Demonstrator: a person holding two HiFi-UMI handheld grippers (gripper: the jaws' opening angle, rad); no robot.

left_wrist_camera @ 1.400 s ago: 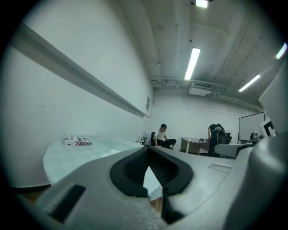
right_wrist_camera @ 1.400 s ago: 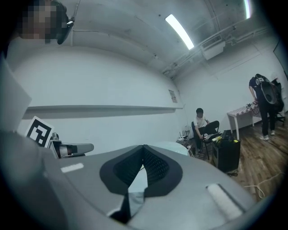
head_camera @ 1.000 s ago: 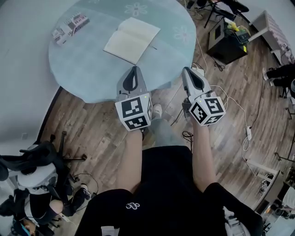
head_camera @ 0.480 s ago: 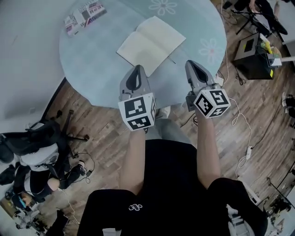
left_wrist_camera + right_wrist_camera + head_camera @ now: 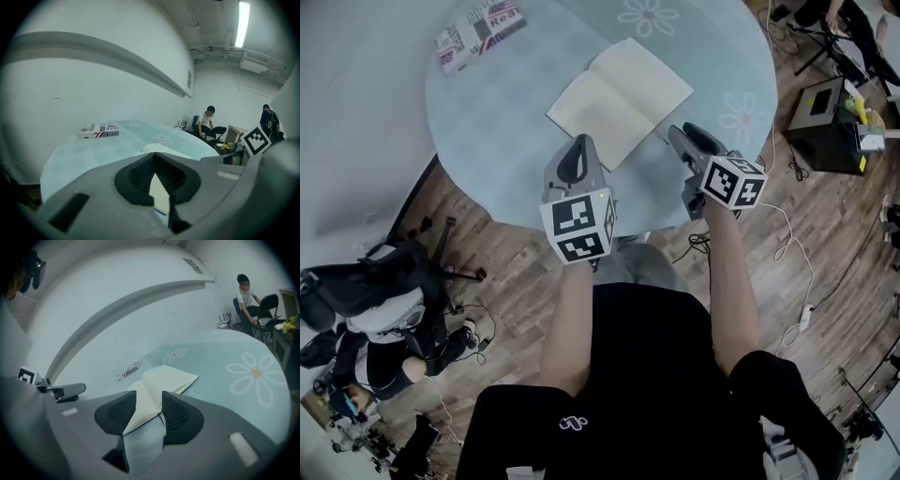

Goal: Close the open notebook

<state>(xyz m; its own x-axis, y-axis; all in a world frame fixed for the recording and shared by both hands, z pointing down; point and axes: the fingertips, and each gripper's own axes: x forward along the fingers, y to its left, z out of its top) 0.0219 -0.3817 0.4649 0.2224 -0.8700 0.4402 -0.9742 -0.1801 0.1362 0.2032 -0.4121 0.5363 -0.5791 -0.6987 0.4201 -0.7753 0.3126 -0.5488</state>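
The open notebook (image 5: 619, 98) lies flat on the round table (image 5: 487, 122), cream pages up. My left gripper (image 5: 578, 141) hovers over the table's near edge, just short of the notebook's near corner, shut and empty. In the left gripper view the notebook (image 5: 164, 150) shows just past the left gripper (image 5: 154, 157). My right gripper (image 5: 682, 131) is at the notebook's near right side. Its jaws are opening and nothing is between them. The right gripper view shows the notebook (image 5: 166, 378) beyond the right gripper (image 5: 149, 397).
A printed box (image 5: 478, 33) lies at the table's far left. On the wooden floor are a black case (image 5: 830, 112) at the right, an office chair (image 5: 366, 300) at the left, and cables. A person (image 5: 208, 122) sits beyond the table.
Both grippers have moved forward toward the notebook. The right one travelled farther, rolled, and now reaches over the table edge beside the notebook.
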